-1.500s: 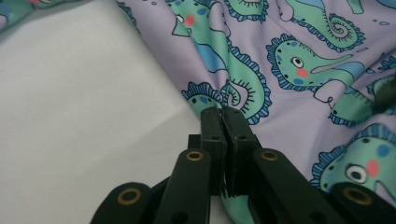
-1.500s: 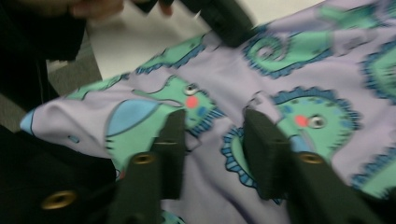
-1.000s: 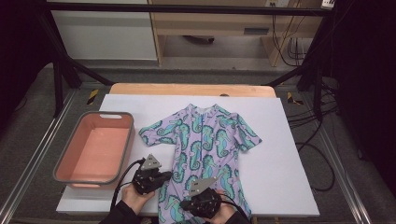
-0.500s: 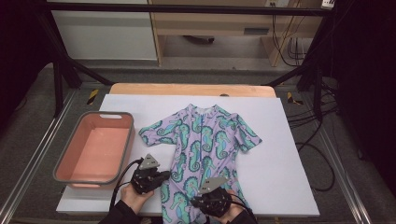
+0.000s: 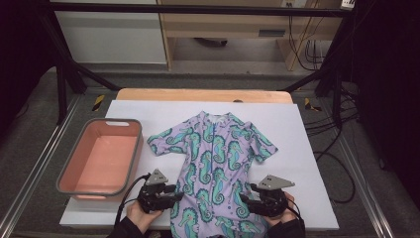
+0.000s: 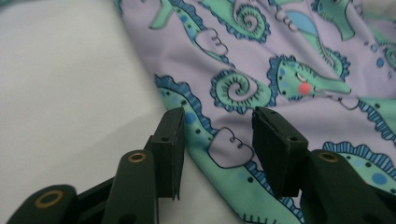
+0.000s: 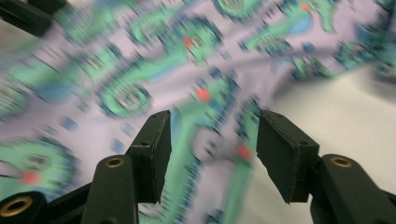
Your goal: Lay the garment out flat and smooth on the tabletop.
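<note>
A lilac child's suit [image 5: 213,158] printed with green seahorses lies flat, collar away from me, on a white sheet [image 5: 302,134]. My left gripper [image 5: 174,196] sits at the suit's lower left edge. In the left gripper view its jaws [image 6: 217,135] have just been opening and now stand apart over the fabric edge [image 6: 280,60], with the pads off the cloth. My right gripper [image 5: 248,201] is at the suit's lower right edge. Its jaws [image 7: 212,140] have also just been opening and stand apart above the blurred fabric [image 7: 140,60], gripping nothing.
A pink basin [image 5: 106,122] with a grey rim stands on the sheet to the left of the suit, close to my left gripper. A wooden table edge [image 5: 198,94] runs behind the sheet. Cables [image 5: 327,148] hang off the right side.
My right gripper has slid to the right, from the middle of the suit's lower part to its right edge. The left gripper has stayed put. The suit's lower part lies spread wider.
</note>
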`<state>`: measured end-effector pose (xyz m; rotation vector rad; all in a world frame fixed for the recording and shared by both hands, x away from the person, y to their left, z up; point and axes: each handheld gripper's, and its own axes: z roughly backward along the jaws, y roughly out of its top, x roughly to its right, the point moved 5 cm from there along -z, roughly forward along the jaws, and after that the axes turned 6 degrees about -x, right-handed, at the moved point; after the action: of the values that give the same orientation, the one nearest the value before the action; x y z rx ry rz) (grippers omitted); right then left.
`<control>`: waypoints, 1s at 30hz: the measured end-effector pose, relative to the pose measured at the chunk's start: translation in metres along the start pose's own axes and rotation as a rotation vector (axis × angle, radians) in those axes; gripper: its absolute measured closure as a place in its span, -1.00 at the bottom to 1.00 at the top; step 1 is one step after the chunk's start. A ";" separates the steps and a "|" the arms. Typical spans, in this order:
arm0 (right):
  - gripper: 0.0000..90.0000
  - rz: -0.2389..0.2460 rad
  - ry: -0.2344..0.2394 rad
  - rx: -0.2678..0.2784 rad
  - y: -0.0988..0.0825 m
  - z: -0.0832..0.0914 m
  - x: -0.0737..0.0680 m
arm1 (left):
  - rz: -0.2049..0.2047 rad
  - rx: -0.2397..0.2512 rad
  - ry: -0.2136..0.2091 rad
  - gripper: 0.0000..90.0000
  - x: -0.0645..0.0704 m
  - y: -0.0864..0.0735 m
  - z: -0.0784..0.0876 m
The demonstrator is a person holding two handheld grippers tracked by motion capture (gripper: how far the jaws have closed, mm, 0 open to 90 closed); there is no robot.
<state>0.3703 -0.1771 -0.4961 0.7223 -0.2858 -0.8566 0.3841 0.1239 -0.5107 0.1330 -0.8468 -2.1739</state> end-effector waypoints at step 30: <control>-0.09 -0.038 -0.164 0.090 0.013 -0.001 0.065 | -0.069 0.009 0.036 0.60 0.012 -0.010 0.004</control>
<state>0.4194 -0.2207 -0.4916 0.7442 -0.4602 -0.9455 0.3675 0.1221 -0.5120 0.2081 -0.8428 -2.2255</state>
